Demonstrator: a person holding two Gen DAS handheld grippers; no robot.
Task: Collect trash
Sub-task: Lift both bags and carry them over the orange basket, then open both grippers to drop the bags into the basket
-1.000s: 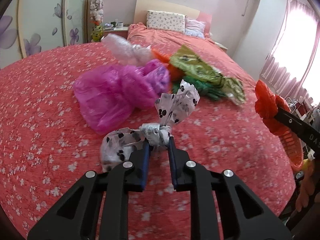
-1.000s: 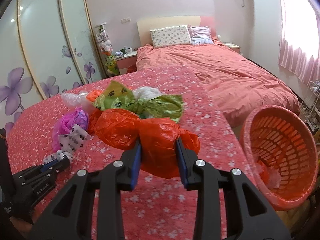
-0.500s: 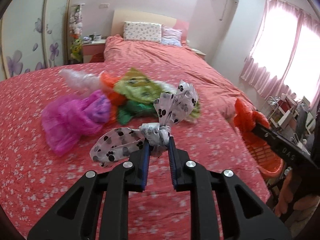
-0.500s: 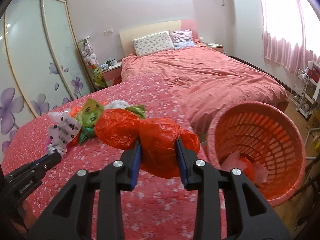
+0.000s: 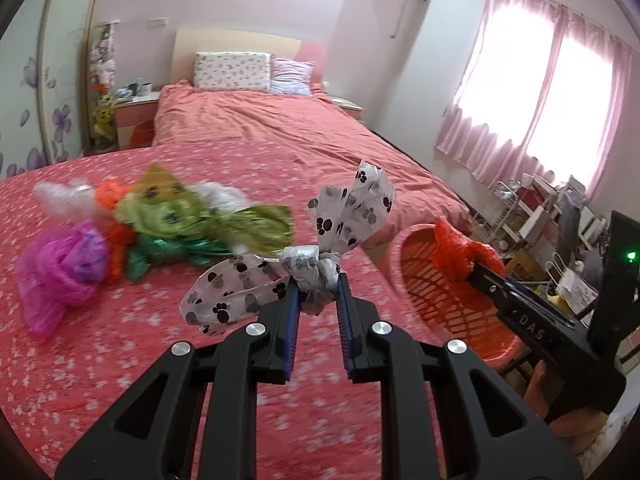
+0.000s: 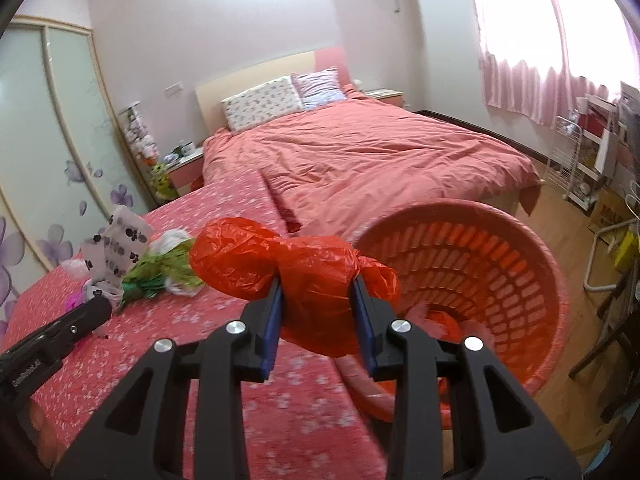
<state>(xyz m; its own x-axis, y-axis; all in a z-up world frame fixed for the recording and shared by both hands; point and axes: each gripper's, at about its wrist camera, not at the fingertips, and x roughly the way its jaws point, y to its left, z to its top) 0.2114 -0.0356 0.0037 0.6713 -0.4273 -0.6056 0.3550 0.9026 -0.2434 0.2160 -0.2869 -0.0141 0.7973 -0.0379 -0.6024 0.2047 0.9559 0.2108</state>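
My left gripper (image 5: 318, 294) is shut on a knotted white bag with black paw prints (image 5: 348, 216), held above the red floral bedspread (image 5: 120, 360). My right gripper (image 6: 318, 292) is shut on a crumpled red plastic bag (image 6: 304, 264), held beside the rim of the orange laundry-style basket (image 6: 532, 256). In the left wrist view the basket (image 5: 444, 300) stands off the bed's right edge, with the red bag (image 5: 460, 252) over it. Some trash lies in the basket's bottom (image 6: 440, 320).
A heap of bags stays on the bedspread: pink (image 5: 60, 268), green (image 5: 208, 216), orange (image 5: 110, 192) and clear (image 5: 60, 196). A second bed (image 6: 380, 152) lies beyond. A wire rack (image 6: 568, 160) and clutter stand at the right by the curtained window.
Both grippers have swung right with their bags. The basket has grown larger and closer in both views, and the red bag now hangs by its rim. The bag heap has slid left.
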